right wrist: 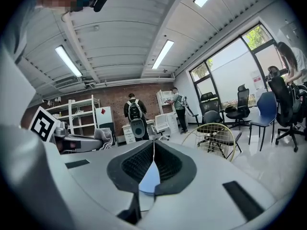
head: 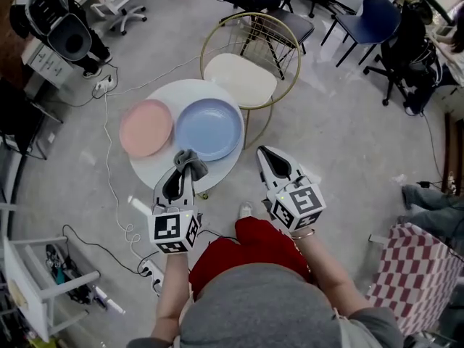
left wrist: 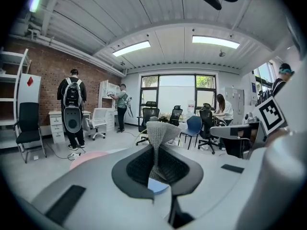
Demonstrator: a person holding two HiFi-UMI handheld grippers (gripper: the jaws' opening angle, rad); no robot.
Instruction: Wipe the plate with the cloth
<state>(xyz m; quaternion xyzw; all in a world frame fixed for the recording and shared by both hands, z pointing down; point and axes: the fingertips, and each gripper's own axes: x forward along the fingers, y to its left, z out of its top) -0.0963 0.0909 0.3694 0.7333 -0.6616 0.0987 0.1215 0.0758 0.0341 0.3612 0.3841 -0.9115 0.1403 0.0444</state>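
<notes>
Round white table carries a blue plate; left gripper pinches the grey cloth, right gripper jaws together, empty.

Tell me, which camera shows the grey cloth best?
The left gripper view: the cloth sits close up, pinched between the left tongs. The head view shows it small; the right gripper view, only a distant scrap.

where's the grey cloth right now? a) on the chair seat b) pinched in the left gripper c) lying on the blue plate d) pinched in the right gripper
b: the cloth sticks up from the shut left gripper; the right gripper holds nothing.
</notes>
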